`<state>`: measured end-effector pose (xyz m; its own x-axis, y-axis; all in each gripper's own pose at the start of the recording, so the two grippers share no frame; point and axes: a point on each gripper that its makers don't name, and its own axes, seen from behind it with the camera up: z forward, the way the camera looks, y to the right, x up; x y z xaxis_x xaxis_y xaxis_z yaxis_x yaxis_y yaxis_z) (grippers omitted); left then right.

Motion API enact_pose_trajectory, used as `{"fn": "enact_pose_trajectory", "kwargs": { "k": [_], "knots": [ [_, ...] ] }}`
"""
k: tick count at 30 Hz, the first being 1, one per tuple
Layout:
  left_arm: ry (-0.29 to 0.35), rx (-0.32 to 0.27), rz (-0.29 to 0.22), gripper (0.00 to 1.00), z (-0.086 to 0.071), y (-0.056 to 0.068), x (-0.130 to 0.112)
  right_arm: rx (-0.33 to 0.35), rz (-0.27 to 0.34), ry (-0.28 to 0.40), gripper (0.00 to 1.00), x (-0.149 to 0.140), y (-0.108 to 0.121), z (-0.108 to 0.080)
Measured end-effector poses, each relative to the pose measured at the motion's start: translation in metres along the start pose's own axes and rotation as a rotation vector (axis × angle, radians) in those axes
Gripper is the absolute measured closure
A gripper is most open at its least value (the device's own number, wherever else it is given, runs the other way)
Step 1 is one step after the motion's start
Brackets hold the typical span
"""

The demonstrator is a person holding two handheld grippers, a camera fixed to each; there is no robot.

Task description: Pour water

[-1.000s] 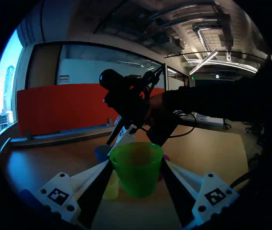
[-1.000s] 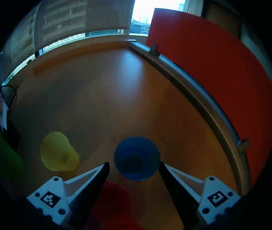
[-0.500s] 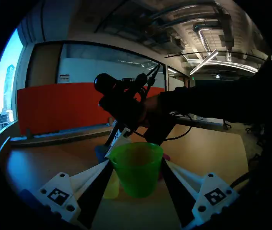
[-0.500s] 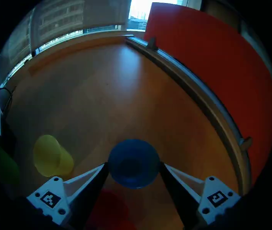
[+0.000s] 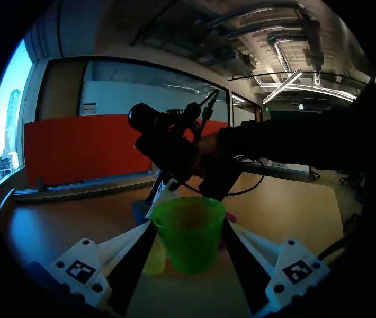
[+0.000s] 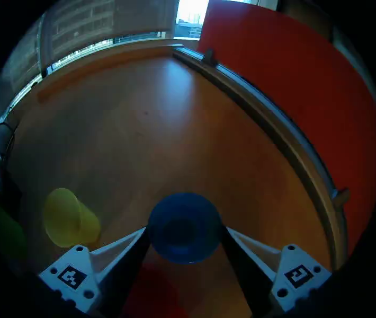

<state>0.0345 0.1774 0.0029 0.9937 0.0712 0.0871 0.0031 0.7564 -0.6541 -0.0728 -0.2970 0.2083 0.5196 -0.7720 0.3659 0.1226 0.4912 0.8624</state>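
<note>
Starting at the left claw (image 5: 188, 227): closed to a cup's width on the green cup (image 5: 189, 241), pinching both walls just under the rim and holding it upright and level, likely so as to spill nothing. Impossible to tell whether filled, or whether lifted or resting on the tabletop (image 5: 294, 212). Just behind and to the left, partly hidden, a yellow cup (image 5: 155, 258); farther back, peeking past the rim, the blue cup (image 5: 138, 210) and a sliver of something pink (image 5: 229, 217). Above these, extended on a dark sleeve (image 5: 304, 138), the right claw (image 5: 157, 195), tipped down over the blue cup. Seen along that claw itself (image 6: 184, 232): spread about as wide as the blue cup (image 6: 182, 238), straddling it from above with a finger alongside each wall, seemingly touching; cannot tell whether squeezing or merely set around it. Probably placed that way to take the cup by its sides and leave the mouth free for pouring. No water discernible inside. Off to the left on the tabletop, apart from the blue cup, the yellow cup (image 6: 70, 225); nearer, beneath the claw, a red cup (image 6: 148, 289). Beyond, along the tabletop's far edge, a red wall panel (image 6: 304, 95).
</note>
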Motion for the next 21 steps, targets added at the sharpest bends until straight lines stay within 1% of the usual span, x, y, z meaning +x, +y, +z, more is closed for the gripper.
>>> {"fn": "enact_pose_trajectory", "kwargs": {
  "k": [12,17,21],
  "knots": [
    [0.003,0.004,-0.002,0.14,0.000,-0.002,0.000,0.017,0.018,0.023,0.06,0.004,-0.005,-0.004],
    [0.004,0.007,0.002,0.13,0.000,-0.002,0.003,0.008,0.024,0.056,0.07,0.012,-0.004,-0.012],
    [0.007,0.011,0.006,0.14,-0.001,-0.001,0.006,0.003,0.037,0.099,0.07,0.020,-0.005,-0.024]
  ]
}}
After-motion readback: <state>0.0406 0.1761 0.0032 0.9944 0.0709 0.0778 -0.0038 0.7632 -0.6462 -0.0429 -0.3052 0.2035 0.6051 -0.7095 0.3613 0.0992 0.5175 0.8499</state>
